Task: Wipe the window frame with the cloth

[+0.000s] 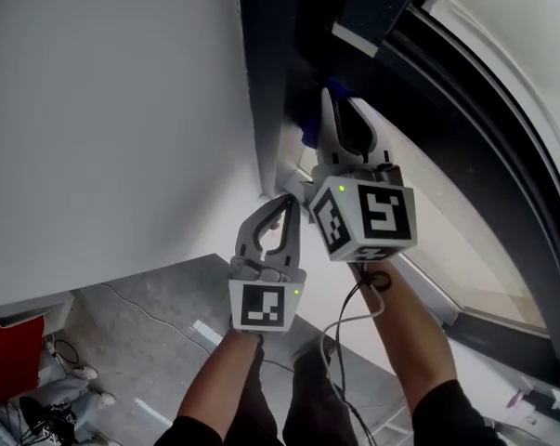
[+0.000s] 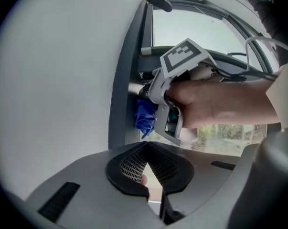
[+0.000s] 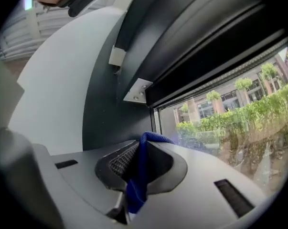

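Head view, nearest first: holding the left gripper low in front of the white wall, fingers pressed together on nothing. Farther up, pinching the blue cloth tight between the fingers of the right gripper, and holding that cloth close against the upright inner edge of the dark window frame, just beside the glass.

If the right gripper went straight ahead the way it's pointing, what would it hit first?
Probably the dark window frame, at its upright just beside the glass. The right gripper, shut on the blue cloth, points at that corner; depth is unclear.
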